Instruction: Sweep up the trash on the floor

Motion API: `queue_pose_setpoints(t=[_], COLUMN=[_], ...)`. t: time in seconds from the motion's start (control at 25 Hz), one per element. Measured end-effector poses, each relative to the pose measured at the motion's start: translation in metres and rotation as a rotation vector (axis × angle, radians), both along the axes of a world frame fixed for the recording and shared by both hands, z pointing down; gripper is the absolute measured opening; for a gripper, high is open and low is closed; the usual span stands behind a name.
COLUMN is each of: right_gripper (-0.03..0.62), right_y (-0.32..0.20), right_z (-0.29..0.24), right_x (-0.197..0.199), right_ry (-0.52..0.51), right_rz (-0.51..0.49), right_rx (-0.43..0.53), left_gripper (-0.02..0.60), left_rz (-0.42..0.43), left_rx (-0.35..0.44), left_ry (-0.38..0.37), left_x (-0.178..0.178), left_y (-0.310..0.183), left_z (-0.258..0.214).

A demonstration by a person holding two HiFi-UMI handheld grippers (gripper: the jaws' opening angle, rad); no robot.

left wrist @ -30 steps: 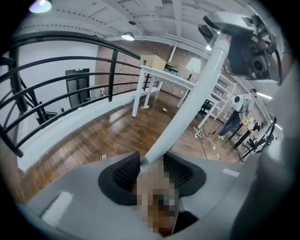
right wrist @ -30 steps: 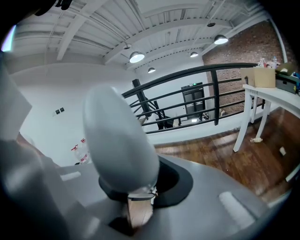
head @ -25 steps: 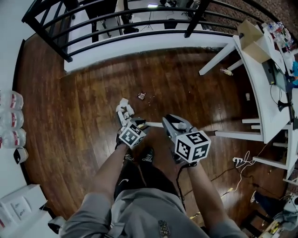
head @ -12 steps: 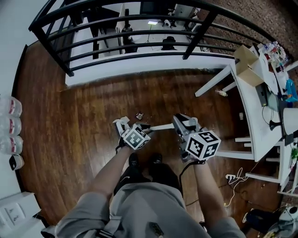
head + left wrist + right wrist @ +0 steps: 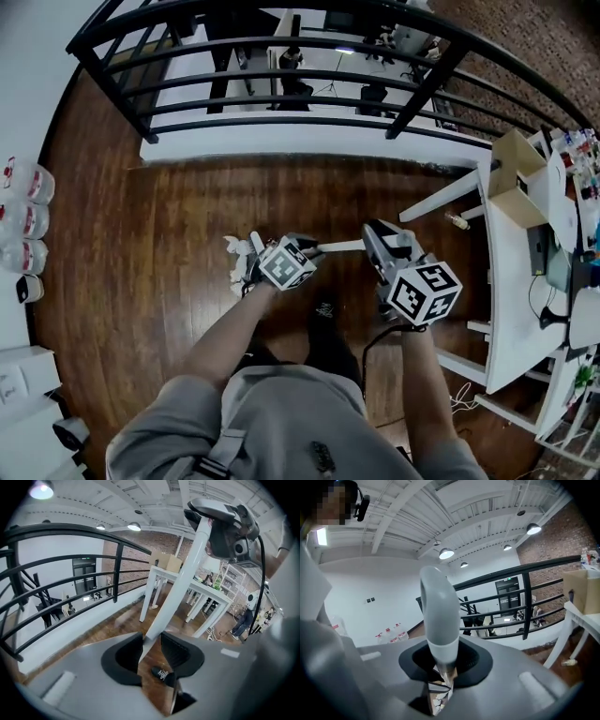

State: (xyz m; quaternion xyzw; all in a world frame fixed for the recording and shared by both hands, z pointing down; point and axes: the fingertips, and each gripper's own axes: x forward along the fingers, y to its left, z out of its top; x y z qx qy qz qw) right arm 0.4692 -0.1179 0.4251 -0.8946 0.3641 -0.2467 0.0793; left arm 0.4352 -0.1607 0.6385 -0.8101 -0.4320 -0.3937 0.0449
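The left gripper (image 5: 151, 641) has its jaws partly apart around a long white handle (image 5: 178, 588). They have just been closing. The handle lies against the left pad, and a sliver of floor shows between it and the right pad, so nothing is pinched. The right gripper (image 5: 443, 663) has its jaws drawn in tight on the same handle near its rounded grey end. In the head view the handle runs nearly level from one gripper to the other.

The trash (image 5: 239, 264), a clump of crumpled white paper, lies on the dark wooden floor (image 5: 141, 281) just beside the left gripper, on its outer side. It sits in no container.

An open cardboard box (image 5: 518, 178) stands on the white table (image 5: 511, 281) at the right; what is inside cannot be made out. Three clear bottles (image 5: 36, 185) with red-marked labels stand in a row by the left wall, and what fills them cannot be told. A black railing (image 5: 281, 122) crosses ahead.
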Motion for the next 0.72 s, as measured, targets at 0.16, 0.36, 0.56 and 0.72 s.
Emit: queue_pose_setpoints(t=[0.16,0.36,0.56,0.72], right_gripper=[0.063,0.063,0.063,0.063], right_y=[0.039,0.054,0.012,-0.039], right_z=[-0.008,-0.016,0.009,0.055], right_x=[0.048,0.091,0.115,0.127], right_ry=[0.013,0.058,0.09,0.068], right_rz=[-0.055,-0.11,-0.206,-0.303], right_rx=[0.004,-0.025,-0.086,-0.139], left_gripper=[0.127,0.127,0.127,0.127], left_rz=[-0.055,-0.111,-0.247,-0.355], left_rx=[-0.008,-0.041,-0.101,-0.115], left_ry=[0.024,0.07,0.085,0.057], left_x=[0.051,0.107,0.143,0.159], left_y=[0.042,0.067,0.043,0.001], left_z=[-0.006,-0.011,0.015,0.06])
